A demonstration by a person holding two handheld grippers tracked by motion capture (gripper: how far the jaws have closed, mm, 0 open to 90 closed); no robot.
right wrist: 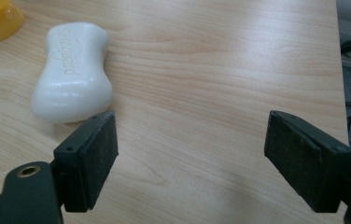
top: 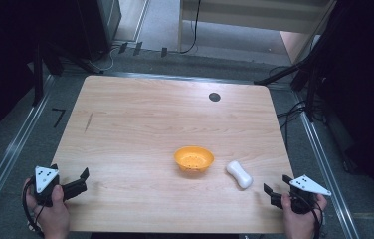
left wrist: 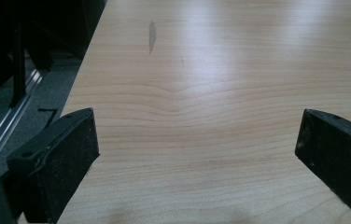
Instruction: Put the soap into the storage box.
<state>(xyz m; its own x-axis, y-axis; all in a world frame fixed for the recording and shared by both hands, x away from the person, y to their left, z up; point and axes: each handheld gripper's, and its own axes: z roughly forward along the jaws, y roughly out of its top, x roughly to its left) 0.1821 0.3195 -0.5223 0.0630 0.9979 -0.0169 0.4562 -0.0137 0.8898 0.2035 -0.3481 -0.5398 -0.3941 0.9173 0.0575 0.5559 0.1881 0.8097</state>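
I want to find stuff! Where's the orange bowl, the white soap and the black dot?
orange bowl [top: 194,159]: high view, inside bottom.
white soap [right wrist: 72,72]: right gripper view, top face.
black dot [top: 214,97]: high view, its middle, on the table.

A: Light in the high view? 
B: Dim overall. The bench [top: 140,119] is lit evenly from above, but both sides of the room go almost black, no detail there.
A: Glare?
B: Yes, in the left gripper view a soft white sheen lies on the wood, far part, w/ grain washed out. Same but weaker in the right gripper view.
A: Focus?
B: Near black jaws a bit soft. The white soap bar [right wrist: 73,72] is sharp enough, its embossed letters readable. Faint shadows under the jaws.
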